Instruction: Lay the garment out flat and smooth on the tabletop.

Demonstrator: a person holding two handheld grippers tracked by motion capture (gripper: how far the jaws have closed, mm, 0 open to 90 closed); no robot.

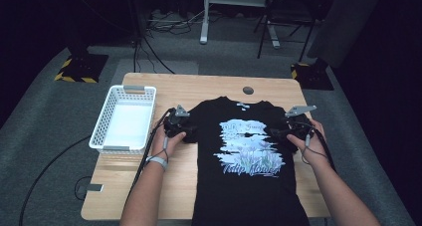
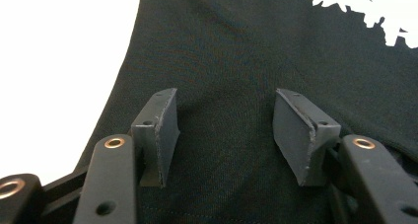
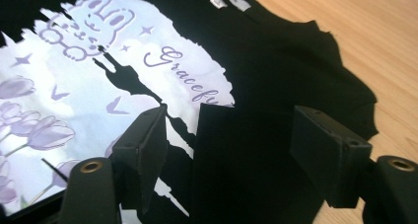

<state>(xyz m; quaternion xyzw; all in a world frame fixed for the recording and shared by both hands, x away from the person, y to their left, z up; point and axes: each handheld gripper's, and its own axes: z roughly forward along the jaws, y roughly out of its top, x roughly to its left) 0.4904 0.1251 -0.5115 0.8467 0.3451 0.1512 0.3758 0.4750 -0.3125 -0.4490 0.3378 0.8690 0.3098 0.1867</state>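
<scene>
A black T-shirt (image 1: 239, 196) with a pale blue tulip print (image 1: 249, 147) lies flat, front up, on the wooden table (image 1: 164, 86), collar at the far side. My left gripper (image 1: 186, 132) rests at the shirt's left sleeve. Its jaws stand apart over flat black cloth (image 2: 231, 51) in the left gripper view, gripper (image 2: 226, 130) open. My right gripper (image 1: 276, 133) is at the right sleeve. In the right gripper view a raised fold of black sleeve (image 3: 241, 155) lies between the spread jaws of the gripper (image 3: 229, 140), with a gap showing beside the left pad (image 3: 148, 145).
A white plastic basket (image 1: 107, 121) stands empty at the table's left side, close to my left hand. A round cable hole (image 1: 248, 90) sits near the far edge. Beyond the table are grey floor, cables and stand legs.
</scene>
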